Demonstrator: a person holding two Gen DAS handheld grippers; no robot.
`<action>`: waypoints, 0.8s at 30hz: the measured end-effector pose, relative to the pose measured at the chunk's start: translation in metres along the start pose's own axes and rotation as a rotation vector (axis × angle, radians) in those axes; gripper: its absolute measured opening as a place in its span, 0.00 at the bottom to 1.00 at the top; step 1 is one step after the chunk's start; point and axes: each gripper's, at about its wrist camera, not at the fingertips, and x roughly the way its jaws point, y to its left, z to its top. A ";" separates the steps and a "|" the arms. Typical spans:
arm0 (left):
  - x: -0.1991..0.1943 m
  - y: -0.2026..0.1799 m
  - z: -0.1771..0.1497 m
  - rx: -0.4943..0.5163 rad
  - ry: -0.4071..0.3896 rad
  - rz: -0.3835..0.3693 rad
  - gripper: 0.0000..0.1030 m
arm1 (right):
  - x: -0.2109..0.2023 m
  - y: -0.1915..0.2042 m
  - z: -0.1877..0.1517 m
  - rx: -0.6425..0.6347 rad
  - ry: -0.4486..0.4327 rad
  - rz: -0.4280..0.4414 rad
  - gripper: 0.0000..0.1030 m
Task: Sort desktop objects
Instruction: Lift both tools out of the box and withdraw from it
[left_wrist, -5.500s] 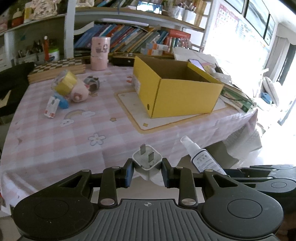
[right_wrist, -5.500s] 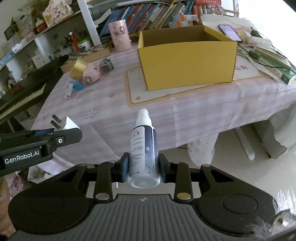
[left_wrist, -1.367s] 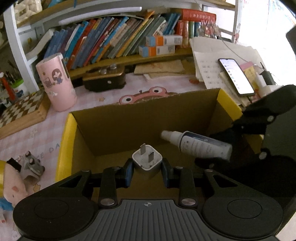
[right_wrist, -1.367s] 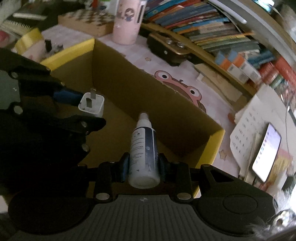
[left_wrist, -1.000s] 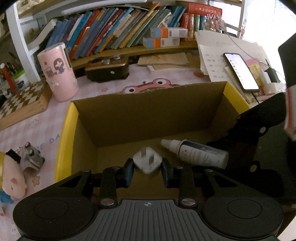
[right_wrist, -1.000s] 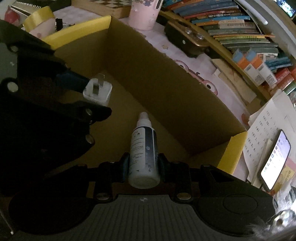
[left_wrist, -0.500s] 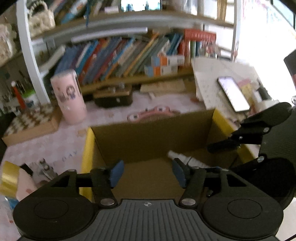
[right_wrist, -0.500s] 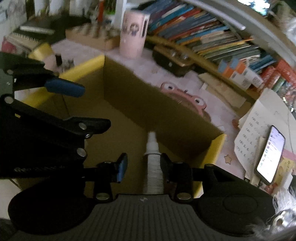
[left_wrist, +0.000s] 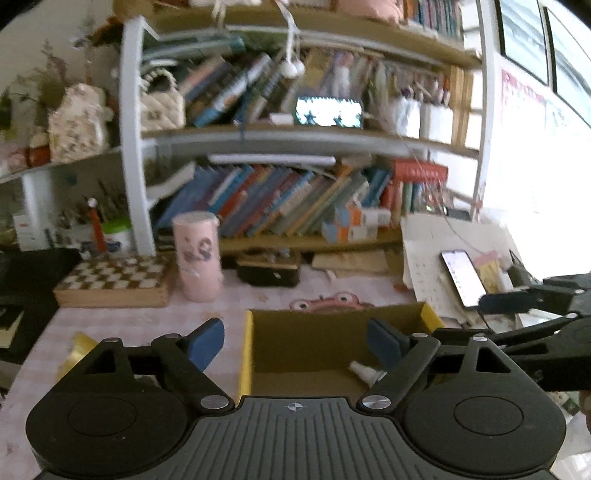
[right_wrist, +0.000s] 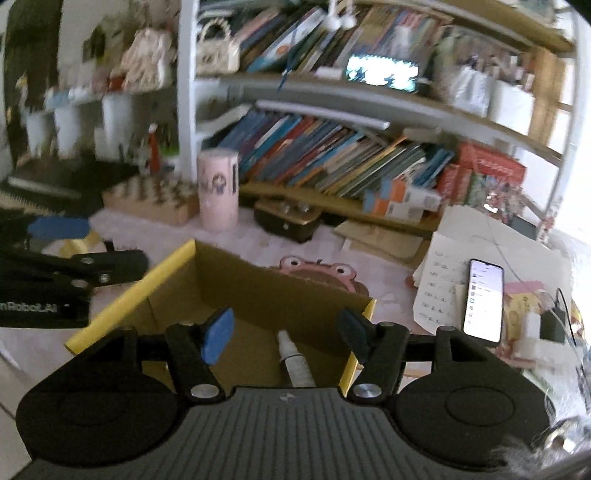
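Note:
The yellow cardboard box (left_wrist: 245, 354) stands open on the pink checked table, also in the right wrist view (right_wrist: 129, 291). A white spray bottle (right_wrist: 295, 363) lies on the box floor; its tip shows in the left wrist view (left_wrist: 364, 371). The white plug is hidden from both views. My left gripper (left_wrist: 295, 341) is open and empty above the box's near edge. My right gripper (right_wrist: 282, 334) is open and empty above the box, over the bottle. Each gripper shows in the other's view, the right one at the right (left_wrist: 517, 301), the left one at the left (right_wrist: 66, 251).
A pink cylinder (left_wrist: 197, 254) and a checkered board (left_wrist: 110, 280) stand behind the box. A yellow tape roll (left_wrist: 75, 354) lies left of the box. A lit phone (right_wrist: 484, 302) lies on papers at the right. A bookshelf (left_wrist: 295, 206) fills the back.
Both grippers have opened wide and let go of the plug and the spray bottle into the box. Both have since risen and pulled back from the box.

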 end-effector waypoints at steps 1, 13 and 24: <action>-0.005 0.002 -0.001 -0.004 -0.010 0.008 0.86 | -0.006 0.001 -0.001 0.018 -0.014 -0.008 0.61; -0.043 0.029 -0.036 0.055 -0.006 0.069 0.93 | -0.050 0.051 -0.043 0.091 -0.102 -0.136 0.72; -0.075 0.064 -0.082 0.049 0.049 0.059 0.93 | -0.061 0.108 -0.090 0.189 -0.060 -0.237 0.75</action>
